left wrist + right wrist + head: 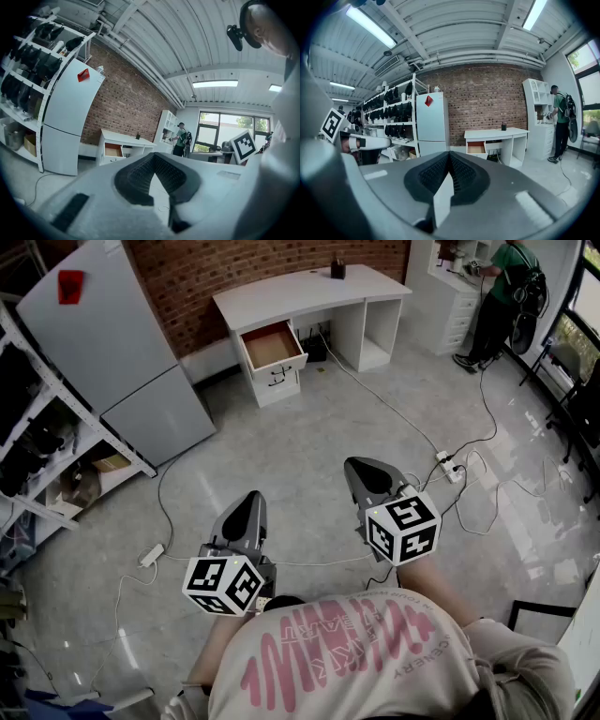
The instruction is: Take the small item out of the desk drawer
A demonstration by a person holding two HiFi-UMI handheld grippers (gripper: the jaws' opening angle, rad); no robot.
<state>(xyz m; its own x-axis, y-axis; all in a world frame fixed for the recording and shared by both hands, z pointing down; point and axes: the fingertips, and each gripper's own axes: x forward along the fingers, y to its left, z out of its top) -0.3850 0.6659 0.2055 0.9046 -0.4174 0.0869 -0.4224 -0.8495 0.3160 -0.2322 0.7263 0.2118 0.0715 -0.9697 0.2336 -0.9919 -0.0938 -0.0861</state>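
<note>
white desk drawer [271,346], open, brown inside

**Both grippers shut and empty, held out side by side**

The left gripper [251,497] is out front at a level pitch. In its own view [152,157] the fingertips meet, the ribbed pads spread back from them in a narrow V, and nothing sits between. The right gripper [362,466] rides alongside, tips a touch further ahead and dipping slightly. Its own view [449,154] shows the jaws pressed together, also empty. Behind the fingers sit the left marker cube [222,584] and the right marker cube [403,526]. Each forearm runs back from its cube, the left forearm [217,652] tucked low and the right forearm [439,585] angled inward.
</note>
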